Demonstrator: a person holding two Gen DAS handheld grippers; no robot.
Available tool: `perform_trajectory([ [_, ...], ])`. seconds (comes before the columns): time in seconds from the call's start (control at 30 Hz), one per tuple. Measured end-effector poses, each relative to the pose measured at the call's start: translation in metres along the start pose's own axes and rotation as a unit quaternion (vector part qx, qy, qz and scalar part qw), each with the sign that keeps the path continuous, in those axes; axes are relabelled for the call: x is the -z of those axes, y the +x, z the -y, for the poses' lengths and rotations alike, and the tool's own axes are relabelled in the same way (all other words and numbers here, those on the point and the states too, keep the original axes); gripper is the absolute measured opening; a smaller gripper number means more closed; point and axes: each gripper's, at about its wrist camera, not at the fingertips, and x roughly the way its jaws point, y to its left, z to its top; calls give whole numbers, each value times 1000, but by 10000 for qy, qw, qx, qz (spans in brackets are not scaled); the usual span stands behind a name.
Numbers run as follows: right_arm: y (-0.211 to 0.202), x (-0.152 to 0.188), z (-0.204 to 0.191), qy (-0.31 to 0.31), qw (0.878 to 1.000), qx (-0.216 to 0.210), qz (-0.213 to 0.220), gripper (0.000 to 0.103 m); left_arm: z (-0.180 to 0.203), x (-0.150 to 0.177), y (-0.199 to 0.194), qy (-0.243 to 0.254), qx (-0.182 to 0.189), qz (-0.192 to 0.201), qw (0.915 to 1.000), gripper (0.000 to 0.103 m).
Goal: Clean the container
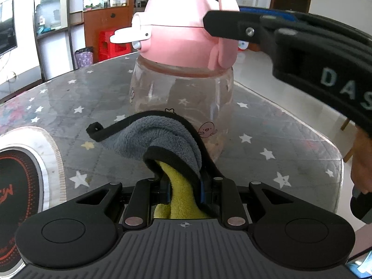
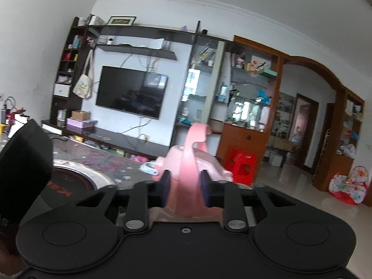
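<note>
The left tool (image 1: 183, 153) is clamped on a grey-and-yellow cloth (image 1: 160, 139) bunched against the lower wall of the clear container (image 1: 186, 97) at 12 o'clock. The right tool (image 2: 183, 186) pinches the pink lid's handle (image 2: 189, 176); in the left view it reaches in from 2 o'clock, lettered "DAS". Only the left view shows the clear body with its cartoon prints standing on the star-patterned desk (image 1: 69, 121). A round cooktop (image 1: 21, 181) with red lettering sits at 9 o'clock. The desk edge curves at 3 o'clock, bare floor (image 1: 290, 83) beyond.

1 bottle (image 1: 181, 88), 1 cloth (image 1: 158, 139), 2 grippers.
</note>
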Motion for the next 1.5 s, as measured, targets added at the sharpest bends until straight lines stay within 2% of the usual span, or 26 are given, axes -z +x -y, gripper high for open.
perform_trajectory([
  [0.53,5,6,-5,-89,10000,-11,-21,22,-14,-32,-36,92,-114,551,9984,21],
  [1.03,-4,8,-1,-146,9999,4,-10,22,-11,-25,-18,40,-92,359,9993,22],
  [1.5,-23,11,18,-233,9996,125,-56,22,-1,-8,5,-26,106,-10,9999,22],
])
